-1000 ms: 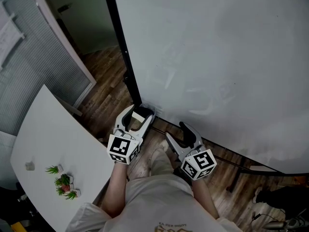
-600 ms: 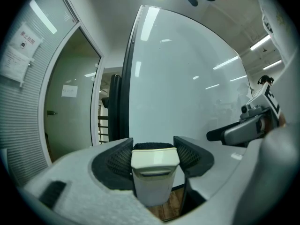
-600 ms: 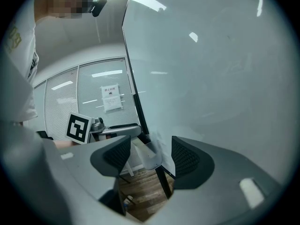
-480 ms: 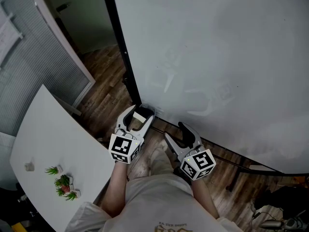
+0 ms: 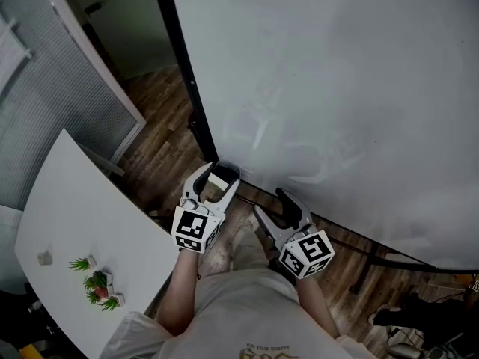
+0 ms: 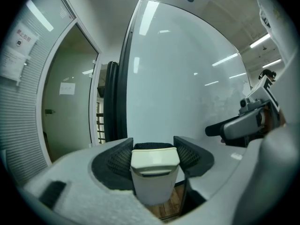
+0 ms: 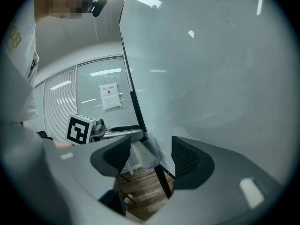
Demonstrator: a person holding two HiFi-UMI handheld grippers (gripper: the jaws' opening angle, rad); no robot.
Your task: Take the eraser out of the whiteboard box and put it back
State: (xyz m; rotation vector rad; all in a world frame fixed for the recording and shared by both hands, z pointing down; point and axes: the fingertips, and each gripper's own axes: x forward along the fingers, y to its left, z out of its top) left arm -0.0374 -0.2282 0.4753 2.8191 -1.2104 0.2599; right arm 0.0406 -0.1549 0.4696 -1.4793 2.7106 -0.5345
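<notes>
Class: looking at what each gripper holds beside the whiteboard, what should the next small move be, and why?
Probably ease the left gripper toward the lower corner of the glossy whiteboard to return the cream plastic eraser clamped in its jaws; the right gripper stands open and empty. The box itself isn't clearly visible.

Seen from above, the whiteboard (image 5: 322, 88) fills the view from 12 to 3 o'clock. At its lower left corner, near centre, the left gripper (image 5: 218, 173) has the eraser (image 5: 215, 179) between its jaws. The right gripper (image 5: 271, 204) is just beside it, at its 4 o'clock. A table (image 5: 82, 215) lies at 8 o'clock, with small plants (image 5: 97, 281) on it.
</notes>
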